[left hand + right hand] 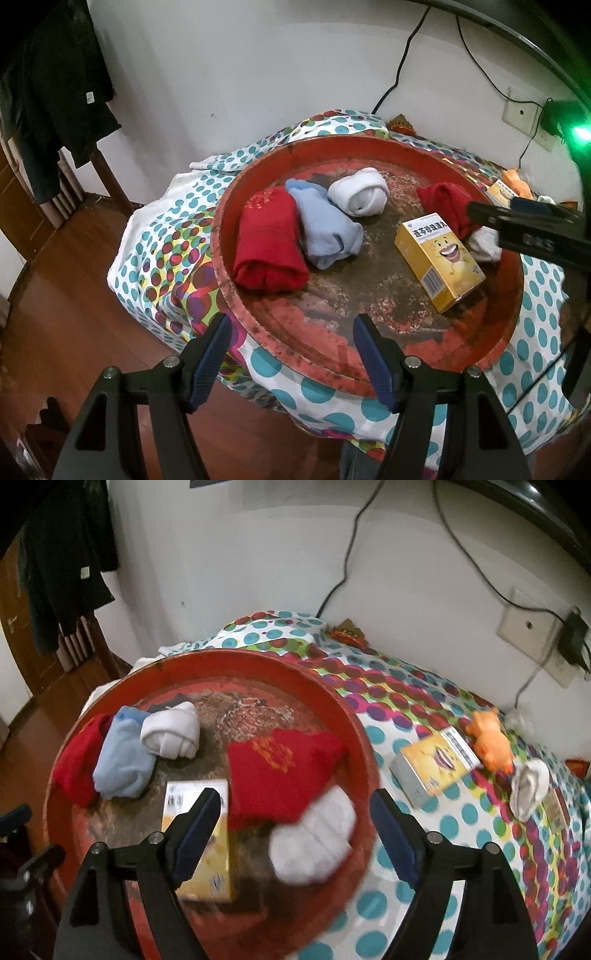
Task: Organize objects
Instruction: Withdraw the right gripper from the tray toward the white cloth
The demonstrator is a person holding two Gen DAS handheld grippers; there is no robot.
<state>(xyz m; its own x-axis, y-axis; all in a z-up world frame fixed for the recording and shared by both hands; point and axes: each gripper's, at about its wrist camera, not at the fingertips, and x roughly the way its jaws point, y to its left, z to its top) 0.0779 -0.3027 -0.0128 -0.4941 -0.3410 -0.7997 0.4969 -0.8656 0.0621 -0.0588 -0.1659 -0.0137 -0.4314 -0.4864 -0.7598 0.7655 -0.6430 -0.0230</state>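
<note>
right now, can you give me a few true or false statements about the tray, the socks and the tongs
1. Both tongs, left and right, are open and hold nothing. True.
2. The yellow box in the red tray stands upright. False: it lies flat.
3. The light blue sock lies between the red sock roll and the white sock roll. True.
4. The orange toy sits inside the tray. False: it is outside, on the dotted cloth.
5. A second yellow box lies on the cloth. True.

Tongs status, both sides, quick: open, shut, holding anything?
Left tongs: open, holding nothing, near the red tray rim.
Right tongs: open, holding nothing, above the tray.
</note>
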